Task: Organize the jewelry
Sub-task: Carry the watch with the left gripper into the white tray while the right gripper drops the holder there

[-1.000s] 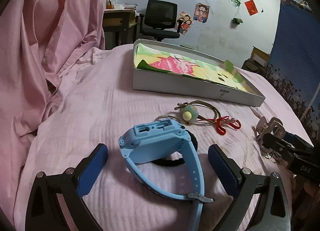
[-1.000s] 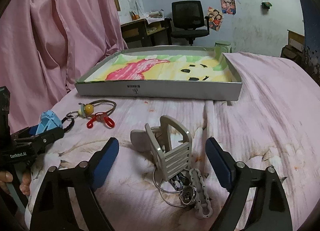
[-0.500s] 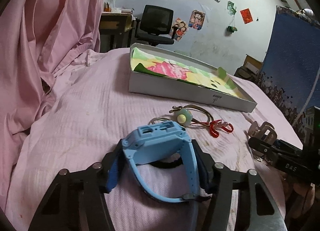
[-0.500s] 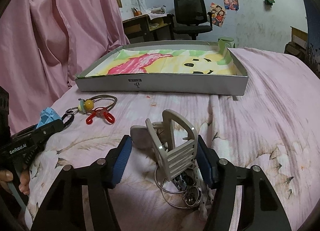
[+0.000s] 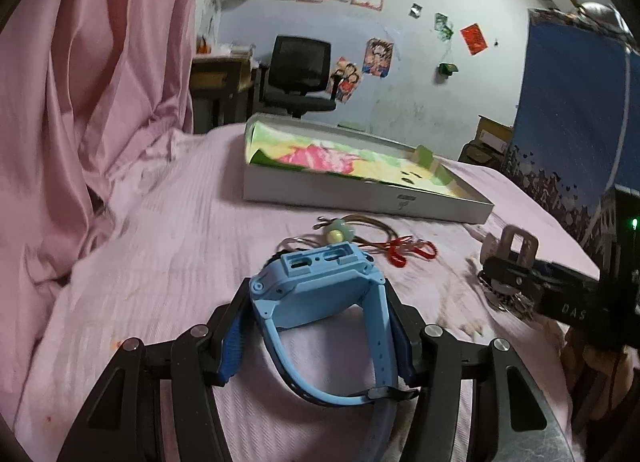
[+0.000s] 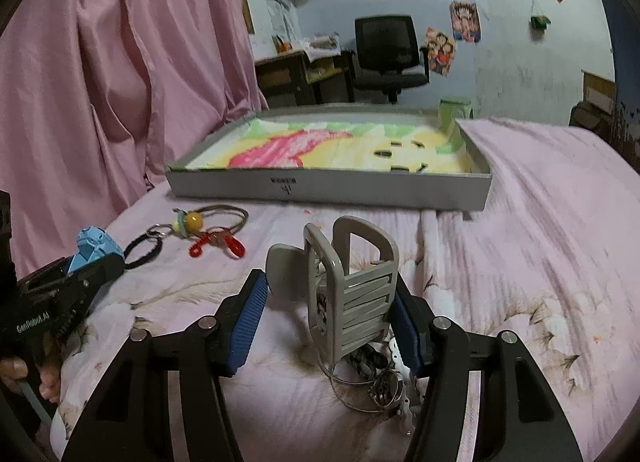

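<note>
My left gripper (image 5: 316,326) is shut on a light blue watch (image 5: 320,290), with its blue pads pressed against both sides of the strap. In the right wrist view this gripper (image 6: 80,266) shows at the left with the watch (image 6: 94,244). My right gripper (image 6: 328,318) is shut on a grey clip (image 6: 356,290); metal rings and a chain (image 6: 380,382) trail beneath it. The clip (image 5: 516,246) also shows at the right of the left wrist view. A flat grey box (image 6: 328,185) with a colourful lining stands open beyond both.
On the pink bedspread (image 6: 540,242) lie a cord with a yellow bead (image 6: 192,221), a red clasp (image 6: 216,244) and a black hair tie (image 6: 142,252). A pink curtain (image 5: 80,101) hangs at the left. An office chair (image 6: 386,49) and desk stand beyond the bed.
Both grippers went from wide open to shut, the left on the watch and the right on the grey clip. Both views have risen slightly and moved closer to the box.
</note>
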### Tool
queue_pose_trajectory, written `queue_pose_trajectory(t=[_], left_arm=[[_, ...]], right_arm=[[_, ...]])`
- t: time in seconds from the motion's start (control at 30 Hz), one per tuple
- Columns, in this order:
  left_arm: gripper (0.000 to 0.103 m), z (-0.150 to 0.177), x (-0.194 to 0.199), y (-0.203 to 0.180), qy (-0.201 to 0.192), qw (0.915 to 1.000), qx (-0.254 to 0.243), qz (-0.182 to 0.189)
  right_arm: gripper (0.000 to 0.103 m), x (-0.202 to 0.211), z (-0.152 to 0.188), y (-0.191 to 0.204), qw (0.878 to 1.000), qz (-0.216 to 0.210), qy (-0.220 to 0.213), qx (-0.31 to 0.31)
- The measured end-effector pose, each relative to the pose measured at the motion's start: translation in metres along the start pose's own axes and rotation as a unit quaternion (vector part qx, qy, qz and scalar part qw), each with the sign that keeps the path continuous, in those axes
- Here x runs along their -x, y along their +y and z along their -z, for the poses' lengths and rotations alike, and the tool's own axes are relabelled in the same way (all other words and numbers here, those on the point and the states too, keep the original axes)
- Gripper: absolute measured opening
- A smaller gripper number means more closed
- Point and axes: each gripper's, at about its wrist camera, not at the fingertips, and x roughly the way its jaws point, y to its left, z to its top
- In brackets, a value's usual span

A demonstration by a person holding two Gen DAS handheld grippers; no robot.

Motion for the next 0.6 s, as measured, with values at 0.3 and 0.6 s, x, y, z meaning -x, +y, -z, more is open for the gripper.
queue_pose_trajectory(t=[0.3,0.6], left_arm=[[0.056,-0.003,0.029,-0.021,-0.041,0.9991,-0.008,-0.005],[0.056,-0.023,0.048,-0.034,-0.081,0.9963,-0.015,-0.025]], right_arm=[[0.055,0.032,-0.005,0.015,0.996,-0.006,-0.077,0.042],[0.055,0.059,-0.020,0.021,0.990,-0.014,-0.133,0.042]])
